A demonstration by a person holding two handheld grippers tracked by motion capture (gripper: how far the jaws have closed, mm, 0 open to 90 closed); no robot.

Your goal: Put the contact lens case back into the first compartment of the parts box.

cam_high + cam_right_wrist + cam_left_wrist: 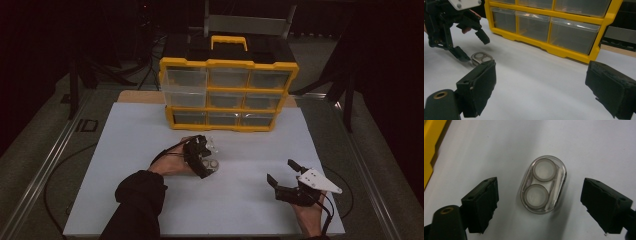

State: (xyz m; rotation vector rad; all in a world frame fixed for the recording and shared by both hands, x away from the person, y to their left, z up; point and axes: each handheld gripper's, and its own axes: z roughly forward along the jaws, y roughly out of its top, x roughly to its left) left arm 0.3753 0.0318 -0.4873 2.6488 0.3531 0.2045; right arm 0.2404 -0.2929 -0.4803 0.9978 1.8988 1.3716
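A small clear oval case (543, 184) with two grey-rimmed round pieces inside lies flat on the white mat (240, 200). My left gripper (540, 183) hangs over it pointing down, one jaw on each side, with a clear gap to the case on both sides. From above the case (212, 164) peeks out beside the left gripper (202, 157). My right gripper (280, 170) rests low at the mat's right front, open and empty. Its own view shows the case (481, 58) under the left gripper (472, 47).
A yellow organizer (229, 63) with clear drawers stands at the back of the mat, its lower frame (554, 51) close ahead of the right gripper. A yellow corner (429, 152) lies left of the case. Dark floor and cables surround the table.
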